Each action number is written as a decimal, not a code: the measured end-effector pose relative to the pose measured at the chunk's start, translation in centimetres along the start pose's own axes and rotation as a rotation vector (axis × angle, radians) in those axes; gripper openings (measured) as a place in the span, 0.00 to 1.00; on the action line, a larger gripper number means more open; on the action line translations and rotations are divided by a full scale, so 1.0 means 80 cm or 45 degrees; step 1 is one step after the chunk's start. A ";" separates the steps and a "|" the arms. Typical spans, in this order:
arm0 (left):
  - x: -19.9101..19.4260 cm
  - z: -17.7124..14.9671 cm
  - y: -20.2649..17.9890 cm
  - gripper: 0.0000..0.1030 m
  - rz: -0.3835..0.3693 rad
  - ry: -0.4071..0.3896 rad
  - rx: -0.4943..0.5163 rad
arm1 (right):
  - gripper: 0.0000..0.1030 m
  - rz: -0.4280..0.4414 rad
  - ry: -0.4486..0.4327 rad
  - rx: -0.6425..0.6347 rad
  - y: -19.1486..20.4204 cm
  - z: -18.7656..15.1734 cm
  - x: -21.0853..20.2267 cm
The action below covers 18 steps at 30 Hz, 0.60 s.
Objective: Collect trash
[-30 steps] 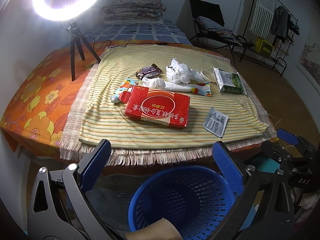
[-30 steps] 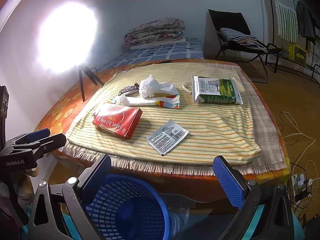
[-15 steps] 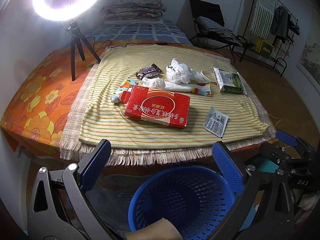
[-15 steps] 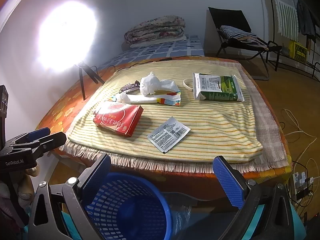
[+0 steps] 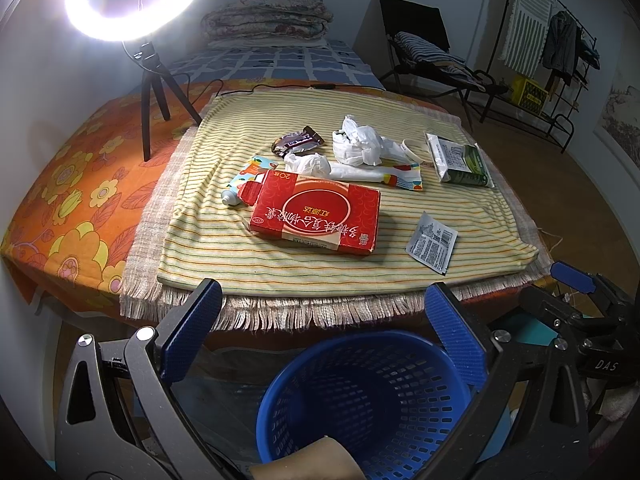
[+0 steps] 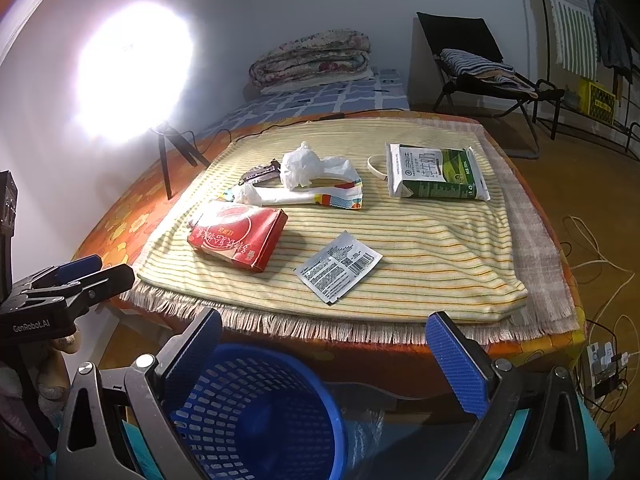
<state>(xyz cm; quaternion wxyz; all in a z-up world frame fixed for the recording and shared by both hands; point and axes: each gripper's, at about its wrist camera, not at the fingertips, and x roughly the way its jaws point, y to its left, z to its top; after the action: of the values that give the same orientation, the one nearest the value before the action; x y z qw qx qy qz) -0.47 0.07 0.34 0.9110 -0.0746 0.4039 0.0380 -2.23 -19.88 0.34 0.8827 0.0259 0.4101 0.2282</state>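
Lying on a striped yellow cloth (image 5: pixel 280 264) spread over the surface, the trash is a scatter of light packaging: a flat red carton (image 5: pixel 316 216) with one end flap open, a crumpled white plastic bag (image 5: pixel 360 144), a wadded tissue (image 5: pixel 308 164), a dark glossy candy wrapper (image 5: pixel 298 142), a small grey printed sachet (image 6: pixel 340 266) near the fringed front edge, and a green-and-white soft pack (image 6: pixel 434 178) toward the far right. A colourful wrapper (image 5: pixel 384 174) is partly hidden under the carton and tissue. Below the front edge stands a blue plastic basket (image 5: pixel 360 396) with a slotted wall, its lower rim cut off. Both the left gripper (image 5: pixel 324 328) and right gripper (image 6: pixel 324 356) hover near it, blue ribbed fingers (image 6: pixel 456 364) spread wide, holding nothing.
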 end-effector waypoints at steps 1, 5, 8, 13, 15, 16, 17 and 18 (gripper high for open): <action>0.000 0.000 0.000 1.00 -0.001 0.000 -0.001 | 1.00 0.000 0.001 0.001 0.000 0.000 0.000; 0.000 0.000 0.000 1.00 0.001 0.000 0.000 | 1.00 0.000 0.006 0.004 -0.002 0.000 0.002; 0.000 0.000 0.000 1.00 0.000 0.001 -0.001 | 1.00 -0.001 0.011 0.009 -0.004 0.000 0.003; -0.001 -0.001 0.002 1.00 0.011 0.004 -0.005 | 1.00 -0.023 0.022 0.012 -0.006 0.000 0.008; 0.001 -0.002 0.007 1.00 0.023 0.008 -0.015 | 1.00 -0.035 0.030 0.021 -0.009 0.002 0.011; 0.004 -0.003 0.015 1.00 0.029 0.009 -0.024 | 1.00 -0.038 0.036 0.028 -0.010 0.002 0.013; 0.009 -0.003 0.021 1.00 0.035 0.014 -0.032 | 1.00 -0.037 0.042 0.038 -0.011 0.002 0.015; 0.011 -0.002 0.024 1.00 0.041 0.017 -0.040 | 1.00 -0.035 0.047 0.047 -0.013 0.003 0.018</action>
<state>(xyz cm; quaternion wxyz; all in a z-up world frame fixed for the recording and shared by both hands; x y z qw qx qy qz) -0.26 1.95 -0.66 0.9062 -0.0826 0.4105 0.0587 -0.87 -20.16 -0.73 0.8774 0.0324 0.4307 0.2090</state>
